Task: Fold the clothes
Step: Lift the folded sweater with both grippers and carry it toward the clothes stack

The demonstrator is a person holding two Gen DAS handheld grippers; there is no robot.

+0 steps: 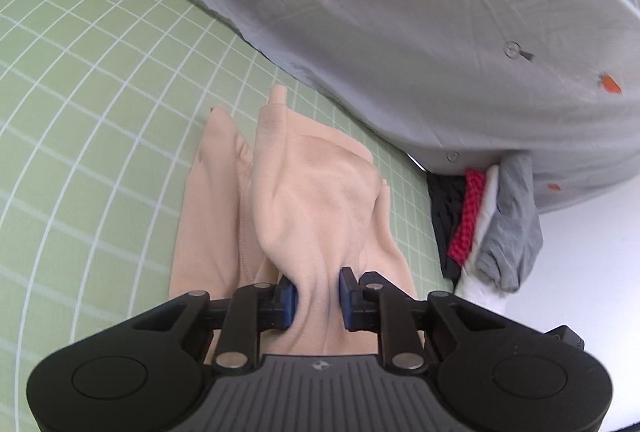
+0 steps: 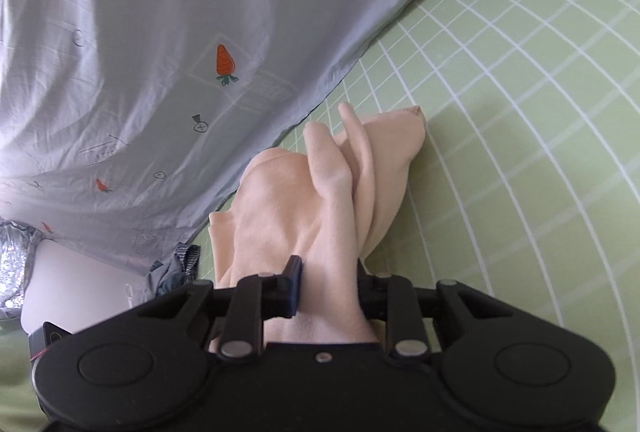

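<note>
A peach-coloured soft garment [image 1: 312, 199] hangs bunched over the green checked sheet [image 1: 100, 111]. My left gripper [image 1: 318, 298] is shut on a fold of it, cloth pinched between the blue pads [image 1: 289, 298]. In the right wrist view the same peach garment [image 2: 320, 199] is bunched, and my right gripper [image 2: 328, 290] is shut on it; its right pad is hidden by the cloth. Part of the garment lies on the sheet below the lifted folds.
A grey duvet with carrot prints [image 1: 440, 31] lies along the sheet's far side, also in the right wrist view [image 2: 140, 51]. A pile of black, red, white and grey clothes [image 1: 480, 228] sits at the right. The green checked sheet [image 2: 520, 111] spreads to the right.
</note>
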